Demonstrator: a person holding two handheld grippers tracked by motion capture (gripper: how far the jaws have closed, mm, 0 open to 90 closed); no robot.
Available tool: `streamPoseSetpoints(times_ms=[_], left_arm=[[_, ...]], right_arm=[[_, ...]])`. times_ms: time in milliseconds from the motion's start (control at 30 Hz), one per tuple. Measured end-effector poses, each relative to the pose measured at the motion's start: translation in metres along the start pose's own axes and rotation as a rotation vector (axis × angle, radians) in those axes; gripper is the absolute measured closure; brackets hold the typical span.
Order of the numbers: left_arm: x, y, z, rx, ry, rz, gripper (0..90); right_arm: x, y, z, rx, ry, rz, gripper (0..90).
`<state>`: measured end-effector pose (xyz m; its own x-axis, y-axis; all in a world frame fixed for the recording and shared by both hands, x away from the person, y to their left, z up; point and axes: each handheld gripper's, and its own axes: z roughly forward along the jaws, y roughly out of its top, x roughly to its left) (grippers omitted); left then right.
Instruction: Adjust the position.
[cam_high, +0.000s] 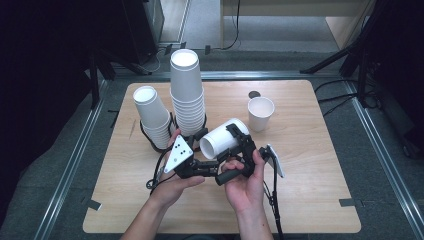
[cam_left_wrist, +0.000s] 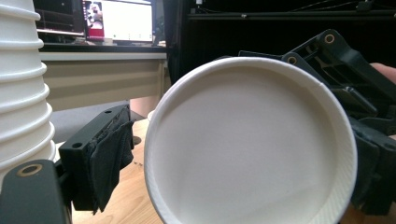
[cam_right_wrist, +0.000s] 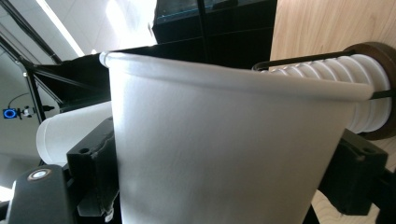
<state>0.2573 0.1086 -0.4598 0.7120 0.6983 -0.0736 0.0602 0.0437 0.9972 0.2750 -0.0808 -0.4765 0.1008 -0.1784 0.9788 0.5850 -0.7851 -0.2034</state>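
Observation:
A white paper cup (cam_high: 223, 139) lies on its side above the middle of the wooden table (cam_high: 310, 170). My right gripper (cam_high: 240, 136) is shut on its wall; in the right gripper view the cup (cam_right_wrist: 224, 140) sits between both black pads (cam_right_wrist: 95, 172). My left gripper (cam_high: 203, 145) stands at the cup's open mouth. In the left gripper view the mouth (cam_left_wrist: 247, 149) faces the camera, and the left gripper (cam_left_wrist: 238, 177) is open, with a small gap between its left pad (cam_left_wrist: 105, 158) and the rim.
Two stacks of white cups stand in black wire holders just behind the hands, a tall one (cam_high: 187, 92) and a shorter leaning one (cam_high: 152, 117). A single upright cup (cam_high: 261, 113) stands at the right rear, with a dark round spot (cam_high: 254, 94) behind it.

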Motion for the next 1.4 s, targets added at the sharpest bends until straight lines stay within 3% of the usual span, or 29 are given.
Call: streamPoseSetpoints(times_ms=[767,1400], left_arm=[[0.001,0.001,-0.001,0.003,-0.025,-0.012,10.2],[0.000,0.003,-0.004,0.008,-0.056,-0.007,10.1]], right_arm=[[0.004,0.009,-0.005,-0.013,-0.007,-0.028,14.2],[0.014,0.031,-0.012,-0.078,0.006,-0.050,14.1]])
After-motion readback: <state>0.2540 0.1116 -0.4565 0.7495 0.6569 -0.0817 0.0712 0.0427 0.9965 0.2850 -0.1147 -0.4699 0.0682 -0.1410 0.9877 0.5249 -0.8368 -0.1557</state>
